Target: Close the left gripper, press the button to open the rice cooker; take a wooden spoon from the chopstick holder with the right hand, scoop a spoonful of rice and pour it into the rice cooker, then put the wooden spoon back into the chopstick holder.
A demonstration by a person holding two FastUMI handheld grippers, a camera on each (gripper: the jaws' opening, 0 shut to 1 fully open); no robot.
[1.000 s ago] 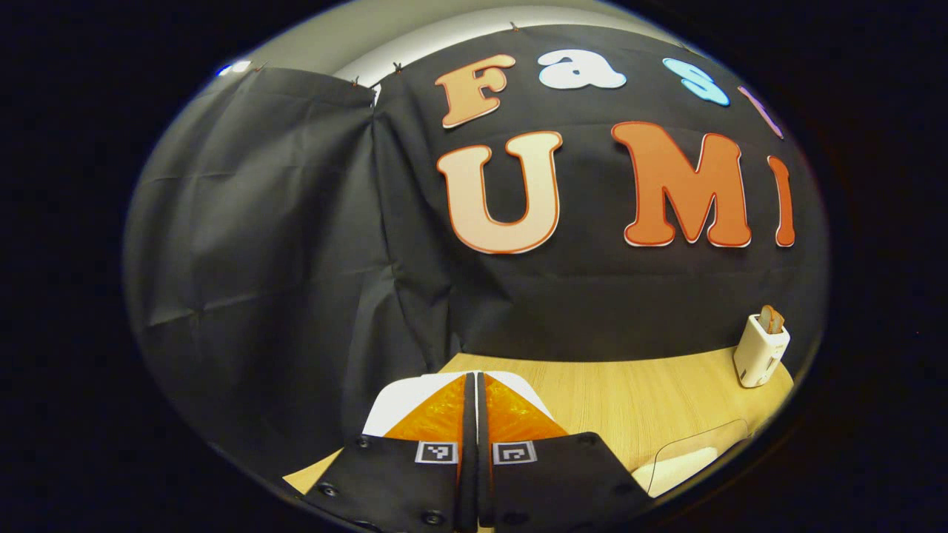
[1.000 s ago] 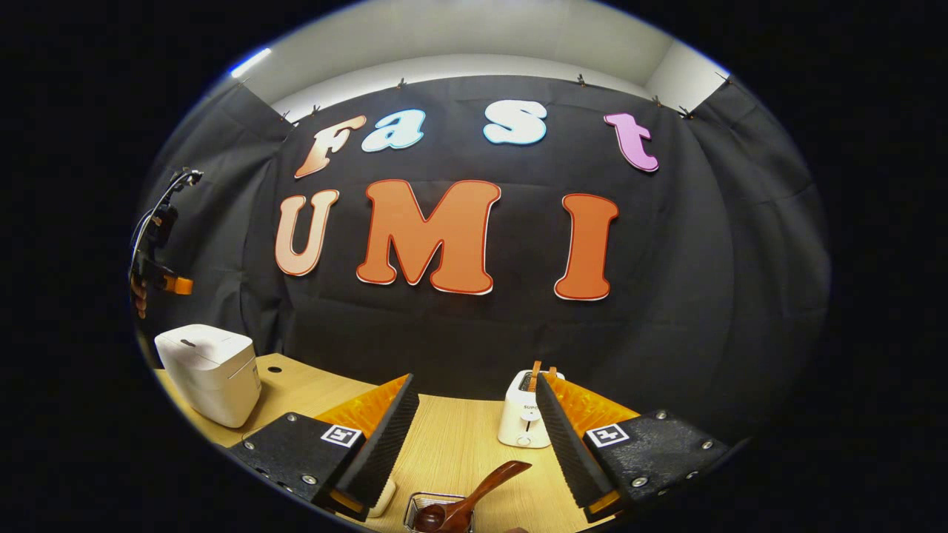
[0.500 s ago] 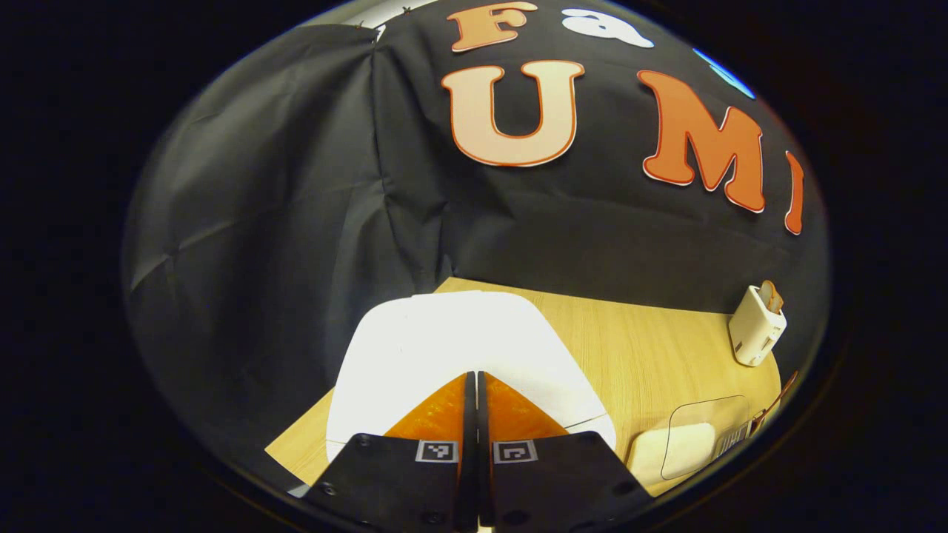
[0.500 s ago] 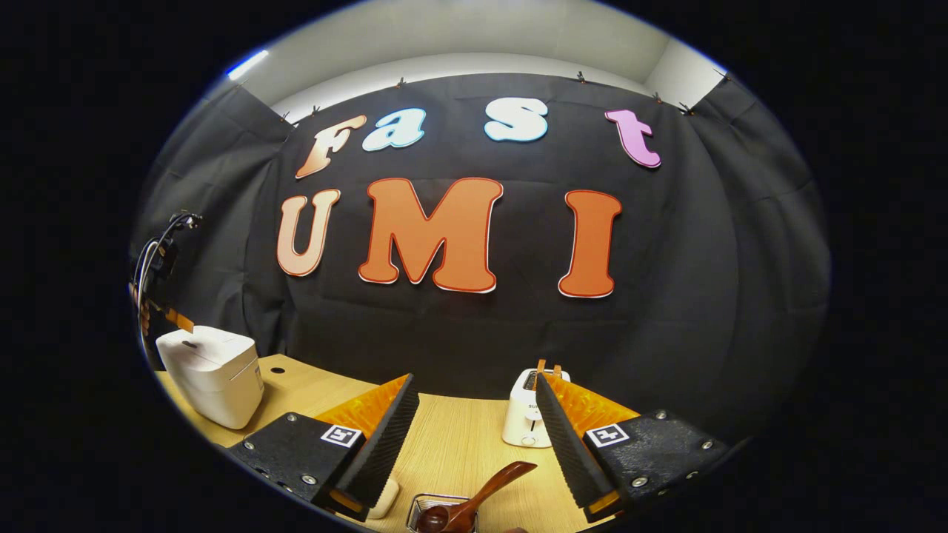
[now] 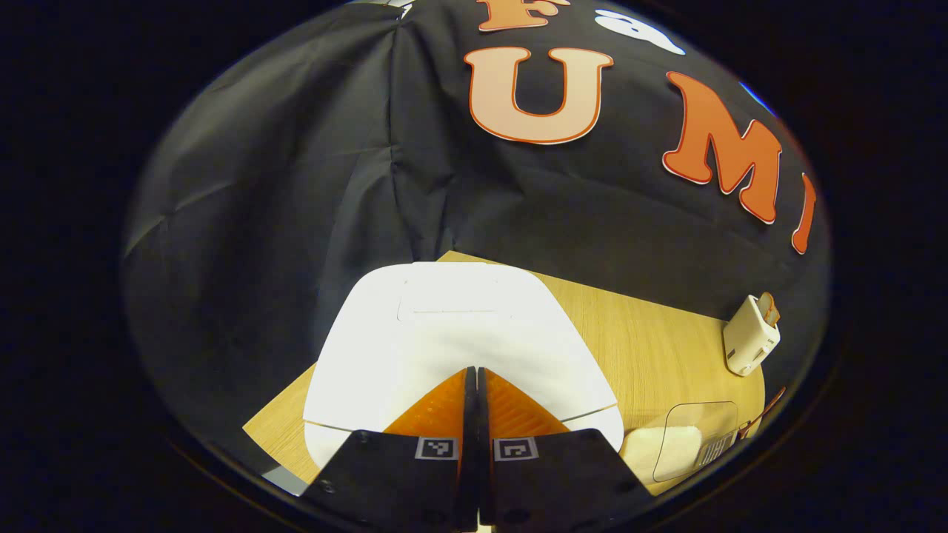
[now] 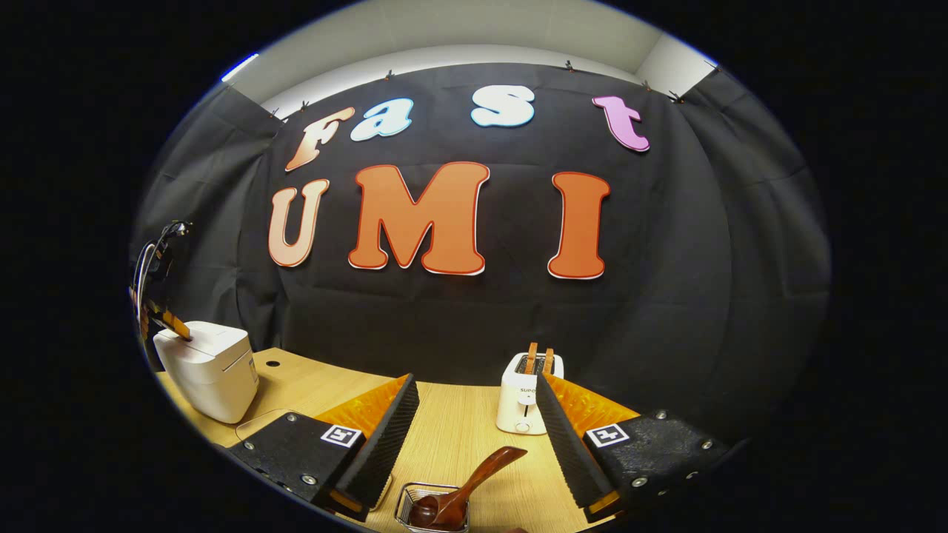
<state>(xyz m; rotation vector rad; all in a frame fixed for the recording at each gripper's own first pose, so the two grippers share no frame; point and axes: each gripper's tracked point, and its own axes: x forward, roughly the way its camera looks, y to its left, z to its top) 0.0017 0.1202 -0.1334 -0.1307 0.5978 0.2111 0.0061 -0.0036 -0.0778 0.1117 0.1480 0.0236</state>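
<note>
both tongs sit low over the table (image 6: 459,437). left gripper (image 5: 472,374) has its fingers pressed together with nothing between them, and it points down at the white lid of the rice cooker (image 5: 459,333), which lies directly under and ahead of its tips. in the right gripper view the same cooker stands far to the left, with the other gripper's tip at its top near corner. right gripper (image 6: 474,414) is spread wide and holds nothing; the wooden spoon (image 6: 463,492) leans in the wire chopstick holder (image 6: 433,507) just below and between its fingers, with the toaster (image 6: 527,392) straight ahead beyond them.

the step in hand looks like the button press. to do it well, keep the fingers shut so the tip acts as one blunt point, come straight down on the button, and push firmly without sliding off the smooth lid.

the button itself is hard to make out: the lid is glared out and the fingers cover its near edge. whether the tip is touching the lid i cannot tell. a clear container (image 5: 692,444) holding something pale at the right of the left tongs is cut off.
</note>
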